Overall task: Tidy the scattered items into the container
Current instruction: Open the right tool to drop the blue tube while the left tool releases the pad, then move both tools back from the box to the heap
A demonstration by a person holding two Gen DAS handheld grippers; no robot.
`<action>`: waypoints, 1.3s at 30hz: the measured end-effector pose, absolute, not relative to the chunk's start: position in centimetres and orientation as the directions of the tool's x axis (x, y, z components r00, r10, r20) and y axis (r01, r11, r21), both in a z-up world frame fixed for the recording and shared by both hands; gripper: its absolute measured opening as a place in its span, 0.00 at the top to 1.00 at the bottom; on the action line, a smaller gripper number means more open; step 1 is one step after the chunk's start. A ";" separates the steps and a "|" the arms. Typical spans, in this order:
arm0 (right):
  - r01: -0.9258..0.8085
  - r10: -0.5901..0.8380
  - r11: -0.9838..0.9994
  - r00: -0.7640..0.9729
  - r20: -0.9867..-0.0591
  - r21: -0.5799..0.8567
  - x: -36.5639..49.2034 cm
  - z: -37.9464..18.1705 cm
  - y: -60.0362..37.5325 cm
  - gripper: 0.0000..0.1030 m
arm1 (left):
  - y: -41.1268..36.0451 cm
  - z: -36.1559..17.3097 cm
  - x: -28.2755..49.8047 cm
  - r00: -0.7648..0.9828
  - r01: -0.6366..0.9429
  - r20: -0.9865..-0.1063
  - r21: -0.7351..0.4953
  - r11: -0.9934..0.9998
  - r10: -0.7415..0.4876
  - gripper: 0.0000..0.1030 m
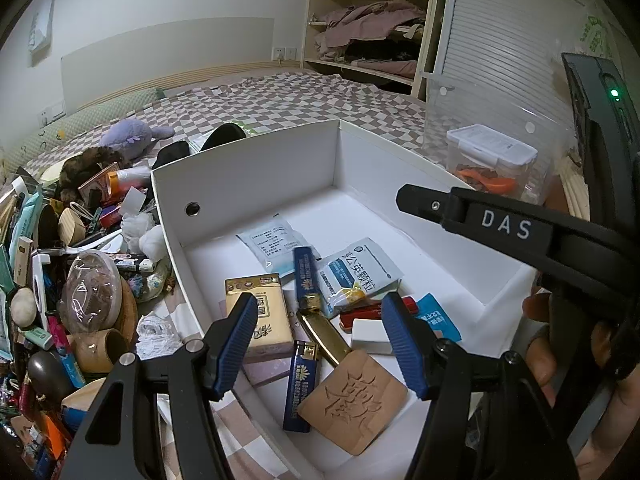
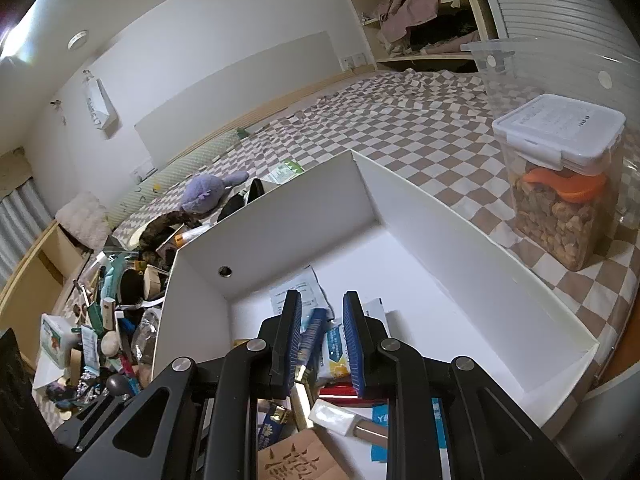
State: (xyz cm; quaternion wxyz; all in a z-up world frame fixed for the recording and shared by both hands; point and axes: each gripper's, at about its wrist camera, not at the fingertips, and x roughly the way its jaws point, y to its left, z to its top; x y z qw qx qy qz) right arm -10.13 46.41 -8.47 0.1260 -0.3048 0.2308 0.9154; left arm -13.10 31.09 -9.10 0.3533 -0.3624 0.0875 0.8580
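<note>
- "das" is printed in pale letters on the black arm of the right tongs (image 1: 404,200), which reaches in from the right edge of the left wrist view.
- the white box (image 1: 256,168) sits on the checked bed cover (image 1: 320,100), centre of both views; it already holds several things at its near end.
- in it, lower centre: a brown square tile (image 1: 354,400) carved with a large chinese character, two blue lighters (image 1: 299,388) with a daisy mark, a tan tissue pack (image 1: 266,320), and white-and-blue sachets (image 1: 356,270) with chinese print too distorted to read.
- a small white block (image 2: 334,416) with a brown end lies at the bottom of the right wrist view, beside a red item (image 2: 338,392).
- left tongs (image 1: 320,342): blue ribbed pads well apart, hanging over the box contents, nothing between them, touching nothing i can make out.
- right tongs, right wrist view (image 2: 322,344): pads drawn near together with a narrow gap; nothing gripped.
- the scattered items (image 1: 72,280) still heap on the bed left of the box.
- a clear lidded tub (image 2: 560,184) with an orange scoop stands at the right; its lid label is unreadable.
</note>
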 end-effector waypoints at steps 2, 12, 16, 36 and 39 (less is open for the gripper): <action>-0.369 0.090 -0.865 -0.780 -0.619 0.340 -10.3 -8.5 46.3 0.79 | 30.8 -9.0 -13.2 -0.492 -0.667 -0.683 -0.103 -0.738 0.540 0.38; -0.355 0.098 -0.878 -0.790 -0.605 0.321 -10.6 -7.9 45.2 0.79 | 28.0 -7.4 -14.1 -0.538 -0.634 -0.659 -0.096 -0.768 0.526 0.38; -0.350 0.109 -0.878 -0.810 -0.576 0.327 -10.5 -7.2 44.6 0.79 | 26.1 -6.8 -14.7 -0.562 -0.611 -0.644 -0.099 -0.785 0.519 0.38; -0.097 -0.058 -0.942 -0.896 -0.441 0.321 -12.3 -4.9 36.7 0.12 | 15.2 -6.4 -17.1 -0.728 -0.412 -0.573 -0.071 -0.908 0.375 0.06; -0.067 -0.065 -0.957 -0.899 -0.434 0.281 -12.6 -4.9 35.0 0.10 | 13.4 -6.6 -17.7 -0.749 -0.378 -0.567 -0.059 -0.924 0.343 0.04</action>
